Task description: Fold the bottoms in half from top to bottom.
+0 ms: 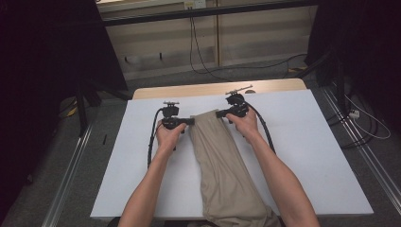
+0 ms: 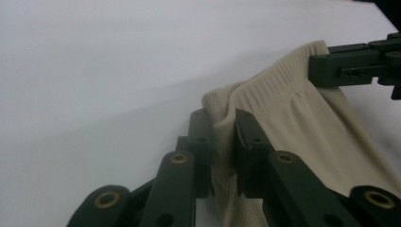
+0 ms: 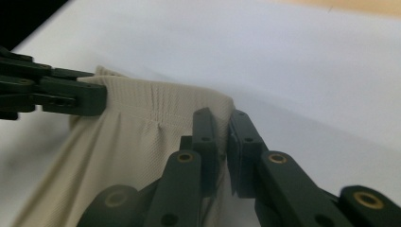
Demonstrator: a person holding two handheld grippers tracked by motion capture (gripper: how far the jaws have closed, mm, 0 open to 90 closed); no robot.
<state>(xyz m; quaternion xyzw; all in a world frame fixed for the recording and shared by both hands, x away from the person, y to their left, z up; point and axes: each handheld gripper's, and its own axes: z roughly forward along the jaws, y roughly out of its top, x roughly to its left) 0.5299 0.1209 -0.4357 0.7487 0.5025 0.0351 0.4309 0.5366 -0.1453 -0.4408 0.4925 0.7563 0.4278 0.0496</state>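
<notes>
No text, label, brand, number or sign can be read in any of the three views.
</notes>
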